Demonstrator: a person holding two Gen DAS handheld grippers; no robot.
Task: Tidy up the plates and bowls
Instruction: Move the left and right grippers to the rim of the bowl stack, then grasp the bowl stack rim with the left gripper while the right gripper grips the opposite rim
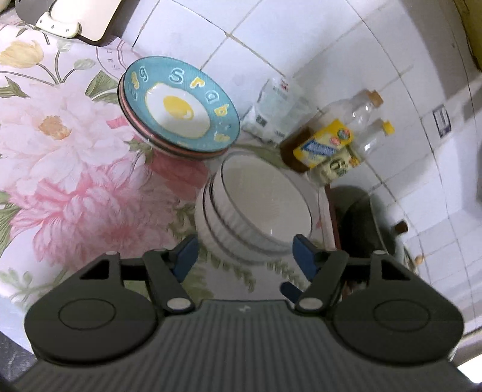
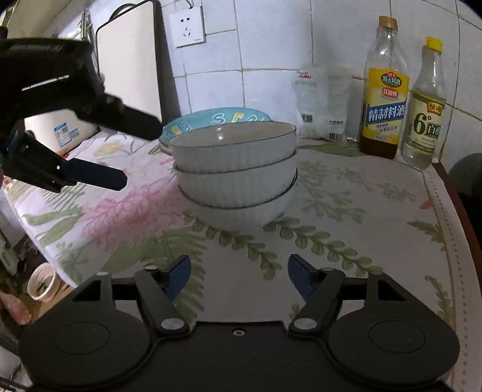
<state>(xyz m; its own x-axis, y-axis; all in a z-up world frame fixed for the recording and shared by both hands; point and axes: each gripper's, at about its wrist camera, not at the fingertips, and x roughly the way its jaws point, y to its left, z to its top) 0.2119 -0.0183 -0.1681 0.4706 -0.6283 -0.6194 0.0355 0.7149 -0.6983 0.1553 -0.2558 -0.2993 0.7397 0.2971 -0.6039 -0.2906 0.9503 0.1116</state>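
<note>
Standing near the counter's [image 2: 346, 211] back edge, three stacked white bowls [image 2: 235, 172] touch nothing; the egg-printed plates [image 1: 180, 108] sit just behind. Left gripper [image 1: 245, 251] and right gripper [image 2: 239, 273] both gape, empty.

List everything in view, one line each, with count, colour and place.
ribbed bowls: three, white, stacked mid-table
egg plates: small stack, top one blue, behind the bowls
cooking wine bottle: one, yellow label, by the wall
vinegar bottle: one, clear, right of the wine
salt bags: two, white, against the tiles
cutting board: one, white, leaning on the wall
wall socket: one, white
tablecloth: one, floral
left gripper: black, open, empty
right gripper: black, open, empty
</note>
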